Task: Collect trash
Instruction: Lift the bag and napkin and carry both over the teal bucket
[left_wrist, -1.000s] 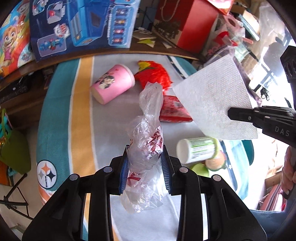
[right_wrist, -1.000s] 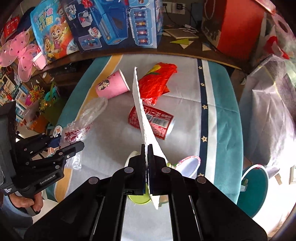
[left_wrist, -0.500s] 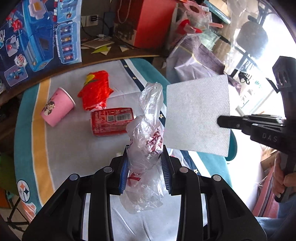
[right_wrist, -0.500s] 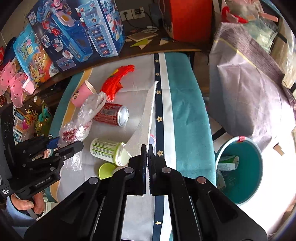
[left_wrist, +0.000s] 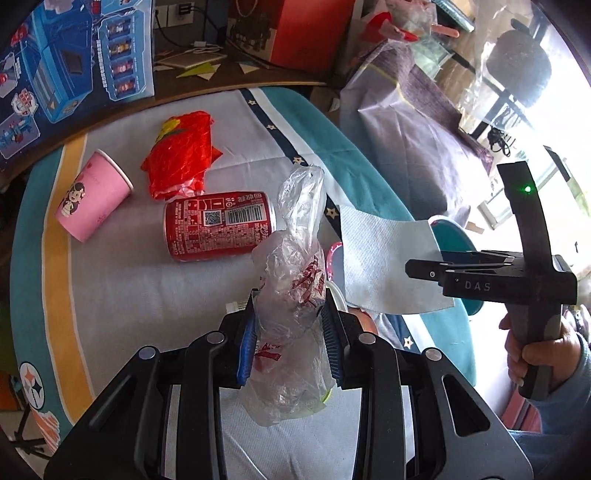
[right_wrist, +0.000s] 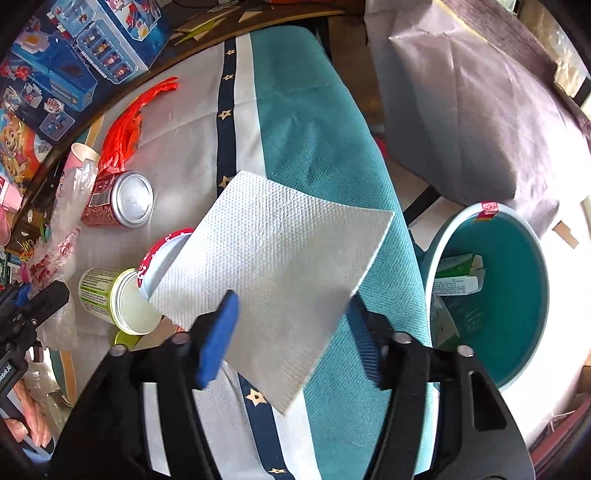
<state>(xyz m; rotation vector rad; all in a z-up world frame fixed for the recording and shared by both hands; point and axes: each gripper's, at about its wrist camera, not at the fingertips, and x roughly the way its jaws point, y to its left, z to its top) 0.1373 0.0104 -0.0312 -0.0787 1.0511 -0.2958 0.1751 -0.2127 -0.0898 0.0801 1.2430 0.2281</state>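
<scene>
My left gripper (left_wrist: 290, 334) is shut on a crumpled clear plastic bag (left_wrist: 295, 280) with red print, held above the table. My right gripper (right_wrist: 293, 328) is open; a white paper napkin (right_wrist: 273, 266) floats flat between its fingers, loose, above the table's right edge. In the left wrist view the napkin (left_wrist: 384, 262) hangs beside the right gripper (left_wrist: 424, 267). A teal trash bin (right_wrist: 517, 280) holding cartons stands on the floor to the right. On the table lie a red soda can (left_wrist: 218, 225), a pink paper cup (left_wrist: 94, 195) and a red wrapper (left_wrist: 181, 155).
A green-labelled cup (right_wrist: 110, 295) and a red-rimmed lid (right_wrist: 162, 254) lie near the table's front. Toy boxes (left_wrist: 74, 55) and a red box (left_wrist: 295, 29) stand behind. A grey covered object (right_wrist: 461, 110) sits right of the table, behind the bin.
My right gripper has opened and let go of the napkin, which now lies flat in the air. Both grippers have swung right toward the bin. The left keeps its hold on the bag.
</scene>
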